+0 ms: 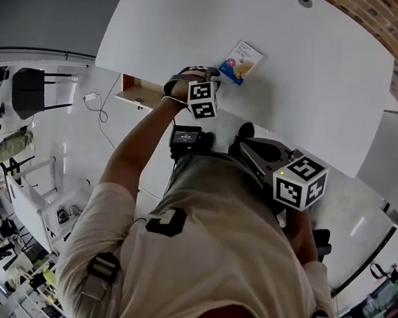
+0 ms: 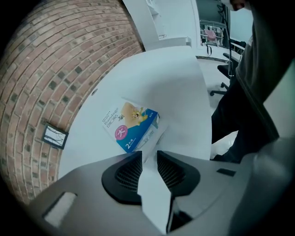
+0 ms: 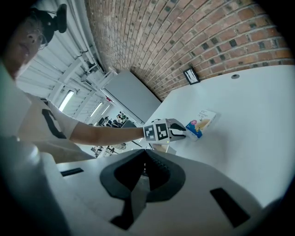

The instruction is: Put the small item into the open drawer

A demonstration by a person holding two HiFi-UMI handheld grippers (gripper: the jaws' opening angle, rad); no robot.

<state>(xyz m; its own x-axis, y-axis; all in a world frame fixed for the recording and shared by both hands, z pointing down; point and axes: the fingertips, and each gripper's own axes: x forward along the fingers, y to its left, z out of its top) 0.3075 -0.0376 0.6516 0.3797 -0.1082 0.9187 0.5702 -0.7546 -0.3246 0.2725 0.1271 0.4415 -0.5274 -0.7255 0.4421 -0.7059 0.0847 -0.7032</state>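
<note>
A small blue and white box (image 1: pixel 241 61) lies flat on the white table (image 1: pixel 317 75) near its front edge. My left gripper (image 1: pixel 217 72) reaches up to the box's near end. In the left gripper view the box (image 2: pixel 130 125) sits just past the left gripper (image 2: pixel 149 154); its jaws stand a little apart, bare table shows in the gap, and the box's near corner is at their mouth. An open drawer (image 1: pixel 140 93) with a wooden inside sticks out under the table's left end. My right gripper (image 1: pixel 246 133) is held back by my body, over the floor, its jaws together and empty.
A brick wall (image 1: pixel 397 27) curves behind the table, with a small plate (image 2: pixel 55 136) on it. A round cable hole (image 1: pixel 305 1) marks the table's far side. A dark chair (image 1: pixel 28 91) and a cable lie on the floor to the left.
</note>
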